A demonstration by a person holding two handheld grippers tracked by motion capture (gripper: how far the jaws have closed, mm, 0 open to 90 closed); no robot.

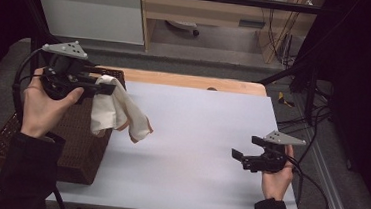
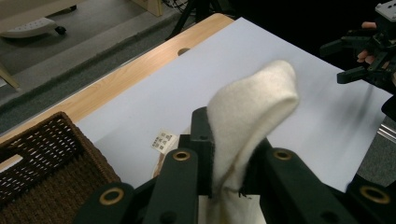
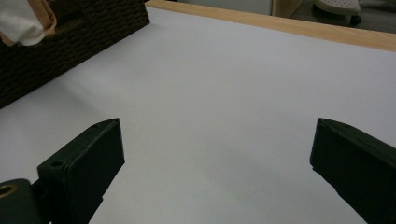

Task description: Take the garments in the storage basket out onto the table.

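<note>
Black fingers (image 2: pixel 205 154) of the left gripper (image 1: pixel 105 88) are clenched on a cream cloth (image 1: pixel 117 111) hanging at the frame's left, clear of the wicker basket (image 1: pixel 82 149) but not yet on the white counter (image 1: pixel 196 130), while the right gripper (image 1: pixel 244 152) waits spread and empty at lower right.

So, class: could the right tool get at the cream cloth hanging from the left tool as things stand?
Probably yes. The right tool is open over the bare white tabletop, and nothing lies between it and the cloth dangling from the shut left tool.

Cream cloth (image 1: pixel 115 110) hangs limp above the wicker basket's (image 1: pixel 77 146) edge.
</note>
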